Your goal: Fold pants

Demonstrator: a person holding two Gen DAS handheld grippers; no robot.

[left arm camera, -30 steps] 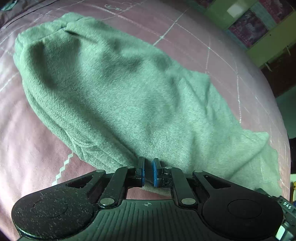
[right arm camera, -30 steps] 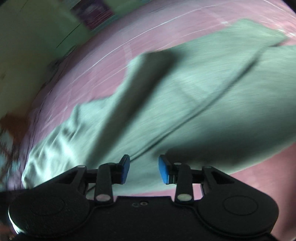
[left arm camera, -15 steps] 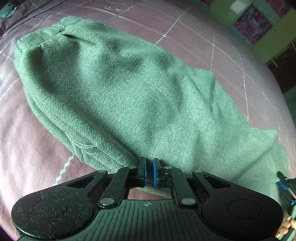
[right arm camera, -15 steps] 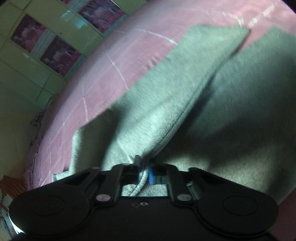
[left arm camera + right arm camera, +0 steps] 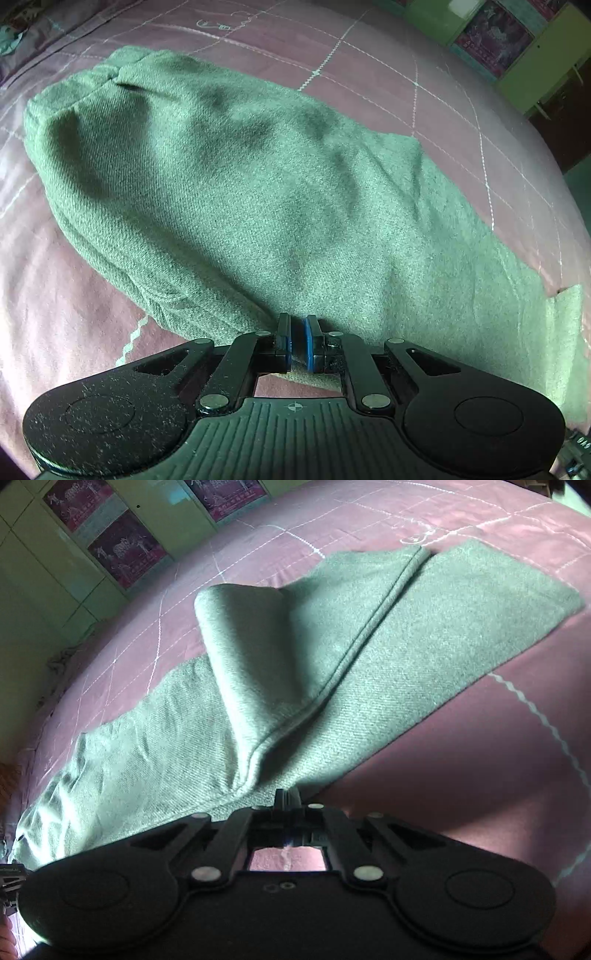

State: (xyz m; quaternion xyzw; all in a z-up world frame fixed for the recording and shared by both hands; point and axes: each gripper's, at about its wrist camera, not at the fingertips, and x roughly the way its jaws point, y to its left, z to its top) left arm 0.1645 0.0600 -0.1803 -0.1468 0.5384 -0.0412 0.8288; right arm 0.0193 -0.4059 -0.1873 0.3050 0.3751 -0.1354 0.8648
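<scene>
Green pants (image 5: 258, 192) lie on a pink quilted bedspread (image 5: 55, 295). In the left wrist view the waistband end is at the far left and the legs run to the right. My left gripper (image 5: 297, 341) is shut on the near edge of the pants. In the right wrist view the pants (image 5: 424, 638) stretch across the bed, and one layer is lifted into a raised fold (image 5: 255, 657). My right gripper (image 5: 286, 801) is shut on the near edge of that lifted layer.
The bedspread (image 5: 480, 757) has white stitched lines. Green wall panels with dark posters (image 5: 122, 554) stand beyond the bed. A green cabinet (image 5: 535, 74) shows at the far right of the left wrist view.
My right gripper has closed on the pants edge and lifted a layer into a fold. My left gripper has stayed shut on the pants edge, and the cloth has shifted slightly.
</scene>
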